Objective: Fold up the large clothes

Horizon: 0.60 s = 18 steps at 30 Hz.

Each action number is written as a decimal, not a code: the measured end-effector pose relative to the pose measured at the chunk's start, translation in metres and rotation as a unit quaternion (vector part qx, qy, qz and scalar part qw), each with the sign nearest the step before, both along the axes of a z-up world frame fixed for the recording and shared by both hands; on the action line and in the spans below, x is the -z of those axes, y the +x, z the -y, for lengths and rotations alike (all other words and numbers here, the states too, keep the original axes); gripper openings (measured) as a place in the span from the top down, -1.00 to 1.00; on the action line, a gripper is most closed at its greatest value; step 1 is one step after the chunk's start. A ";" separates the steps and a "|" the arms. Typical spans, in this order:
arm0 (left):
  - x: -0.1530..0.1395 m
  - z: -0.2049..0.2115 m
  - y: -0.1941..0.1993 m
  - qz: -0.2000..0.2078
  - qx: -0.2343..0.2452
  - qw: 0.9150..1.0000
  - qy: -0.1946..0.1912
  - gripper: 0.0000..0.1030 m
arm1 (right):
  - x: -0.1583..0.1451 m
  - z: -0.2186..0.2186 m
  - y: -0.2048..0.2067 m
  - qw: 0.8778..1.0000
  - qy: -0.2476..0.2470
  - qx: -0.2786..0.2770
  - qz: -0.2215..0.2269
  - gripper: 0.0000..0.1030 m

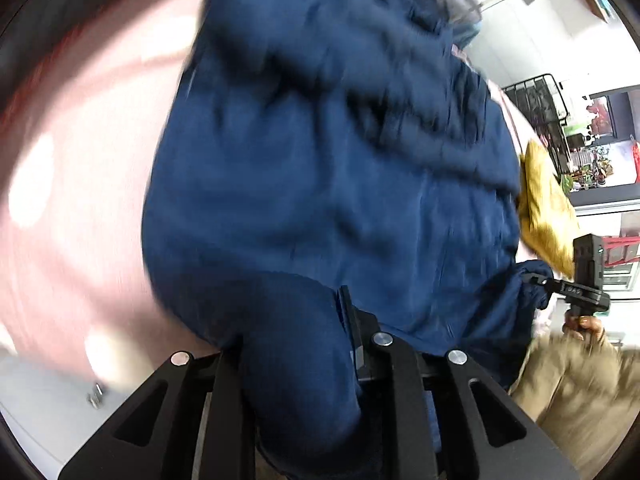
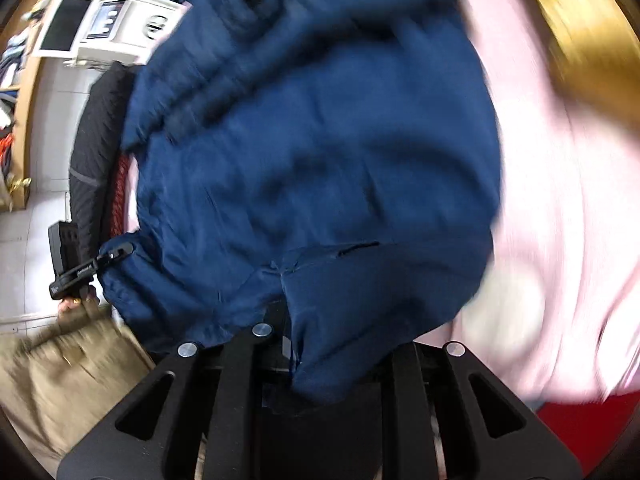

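A large navy blue garment (image 1: pixel 320 160) hangs bunched over a pink bedsheet (image 1: pixel 80 160) and fills both blurred views. In the left wrist view my left gripper (image 1: pixel 316 320) is shut on the garment's near edge, and cloth drapes over one finger. At the right of that view my right gripper (image 1: pixel 538 280) pinches another corner. In the right wrist view the garment (image 2: pixel 320 140) falls over my right gripper (image 2: pixel 296 320) and hides its fingertips. My left gripper (image 2: pixel 120 250) clamps the cloth's far left corner there.
A yellow cushion (image 1: pixel 544 208) lies on the pink sheet (image 2: pixel 540 200) beyond the garment. The person's khaki trousers (image 2: pixel 60 368) are close by. A black garment (image 2: pixel 96 152) and a white machine (image 2: pixel 120 28) sit at the left; a red surface (image 2: pixel 592 420) is low right.
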<state>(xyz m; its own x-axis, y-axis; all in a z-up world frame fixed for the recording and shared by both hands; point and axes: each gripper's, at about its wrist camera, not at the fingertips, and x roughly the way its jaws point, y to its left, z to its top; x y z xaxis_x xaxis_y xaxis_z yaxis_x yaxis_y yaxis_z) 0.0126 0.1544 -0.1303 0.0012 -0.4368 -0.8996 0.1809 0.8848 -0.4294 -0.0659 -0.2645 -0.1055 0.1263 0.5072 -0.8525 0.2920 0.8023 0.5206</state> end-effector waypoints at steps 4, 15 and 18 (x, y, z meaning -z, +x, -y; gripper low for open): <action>-0.013 0.014 0.061 0.042 -0.003 0.999 0.013 0.65 | -0.019 0.010 0.075 0.998 -0.033 0.002 0.046 0.69; -0.058 0.045 0.219 0.119 -0.067 0.990 0.029 0.65 | -0.046 0.093 0.219 0.982 0.036 0.162 0.092 0.68; -0.046 0.053 0.239 0.105 -0.079 0.991 0.036 0.65 | -0.036 0.098 0.235 0.981 0.035 0.173 0.081 0.68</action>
